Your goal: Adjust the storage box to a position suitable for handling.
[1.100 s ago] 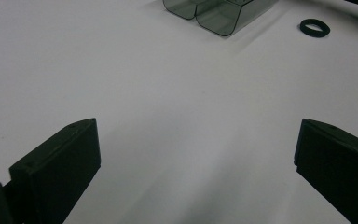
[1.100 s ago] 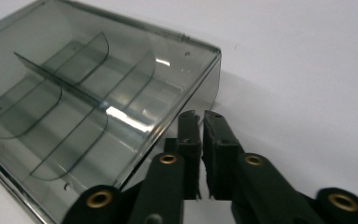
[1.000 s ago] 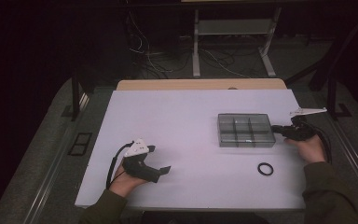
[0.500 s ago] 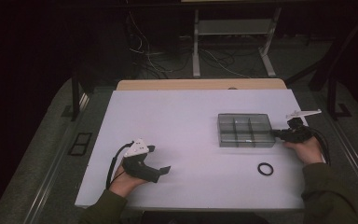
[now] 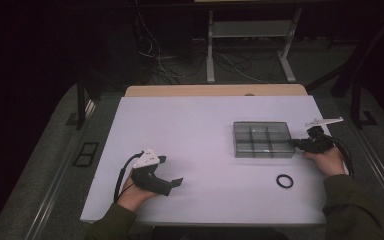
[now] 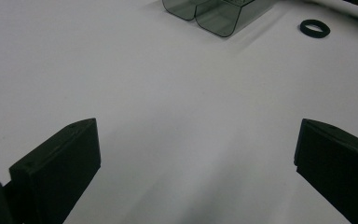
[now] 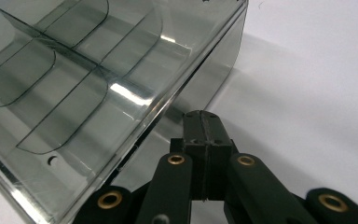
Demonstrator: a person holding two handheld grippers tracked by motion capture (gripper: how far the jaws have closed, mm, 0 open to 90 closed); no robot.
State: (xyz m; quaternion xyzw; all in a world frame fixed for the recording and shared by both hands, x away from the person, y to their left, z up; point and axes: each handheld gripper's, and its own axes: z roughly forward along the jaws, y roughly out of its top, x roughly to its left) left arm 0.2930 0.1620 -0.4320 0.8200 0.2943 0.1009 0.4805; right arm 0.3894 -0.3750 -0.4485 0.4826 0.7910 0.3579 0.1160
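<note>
My right gripper (image 5: 300,144) lies low and level at the right edge of the counter (image 5: 200,130), my hand (image 5: 325,161) wrapped under it and the forearm coming up from the bottom right corner. It points left at the short end of the clear divided box (image 5: 263,139), the tip just at the box's wall. In the right gripper view its jaws are pressed flat together with nothing between them, their tip (image 7: 203,122) right against the lower part of the box's outer wall (image 7: 121,93); whether it actually touches I cannot tell. That close view also shows me the curved partitions inside the compartments.

My left gripper (image 5: 172,184) rests at the near left part of the counter, well apart from the box, tilted low and aimed to the right, my left hand (image 5: 135,190) gripping it from below, its cable looping off to the left. The left gripper view looks along its jaws, spread wide over bare white counter, holding nothing. Far ahead in that view I see the box's rounded corner (image 6: 214,14) and the black ring (image 6: 315,28) beside it. From above, the ring (image 5: 284,181) lies on the counter nearer to me than the box, just left of my right forearm.
</note>
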